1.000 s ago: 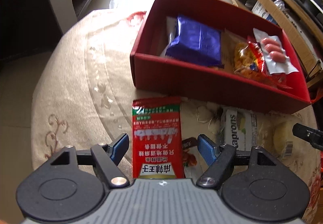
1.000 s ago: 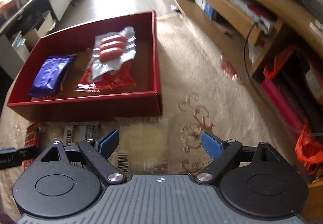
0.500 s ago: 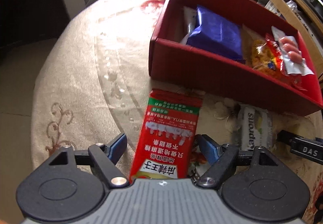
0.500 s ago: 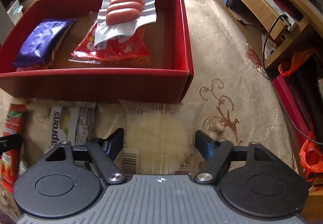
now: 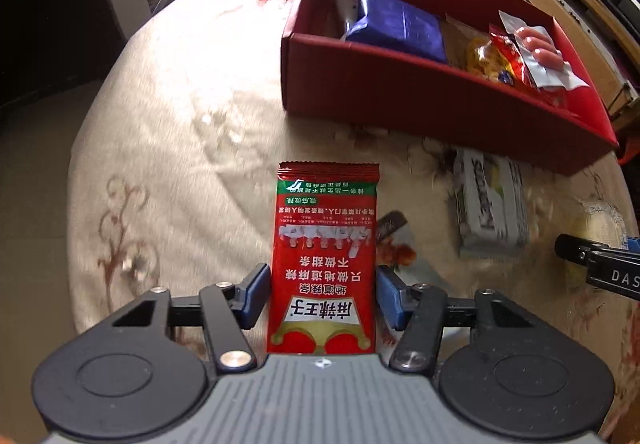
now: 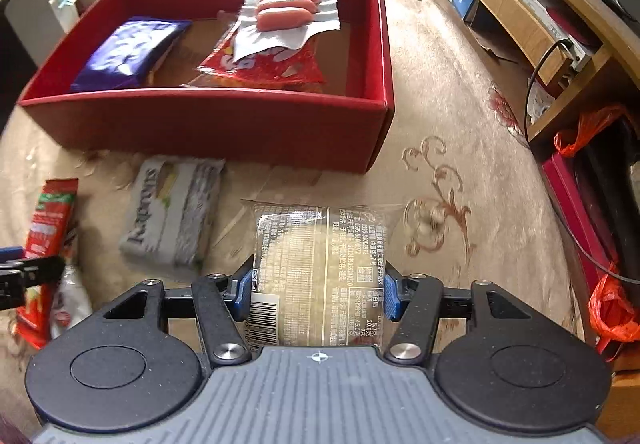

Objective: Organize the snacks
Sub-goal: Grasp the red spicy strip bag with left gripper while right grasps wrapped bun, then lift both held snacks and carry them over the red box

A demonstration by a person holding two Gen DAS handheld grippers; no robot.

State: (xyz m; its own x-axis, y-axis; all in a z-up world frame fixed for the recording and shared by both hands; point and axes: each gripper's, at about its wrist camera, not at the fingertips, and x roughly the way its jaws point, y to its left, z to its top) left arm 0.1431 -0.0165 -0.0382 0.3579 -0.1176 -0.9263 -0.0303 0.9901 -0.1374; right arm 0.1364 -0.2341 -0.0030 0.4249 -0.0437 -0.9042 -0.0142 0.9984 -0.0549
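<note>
Between the left gripper [image 5: 323, 296] fingers, at 6 o'clock in the left wrist view, sits a red snack packet [image 5: 325, 256], clamped on both edges. Right gripper [image 6: 318, 294] is clamped on a clear-wrapped pastry [image 6: 320, 268]. Red box [image 6: 224, 120] lies at 12 o'clock, holding a blue packet [image 6: 128, 52] and sausage pack [image 6: 286, 14].

Red packet [image 5: 325, 264]: glossy printed plastic film. Clear packet [image 6: 320, 268]: transparent glossy film. Red box [image 6: 224, 120]: matt cardboard. Tablecloth [image 5: 168, 148]: woven cloth, embroidered. Sausage pack [image 6: 286, 18]: shiny silver foil.
</note>
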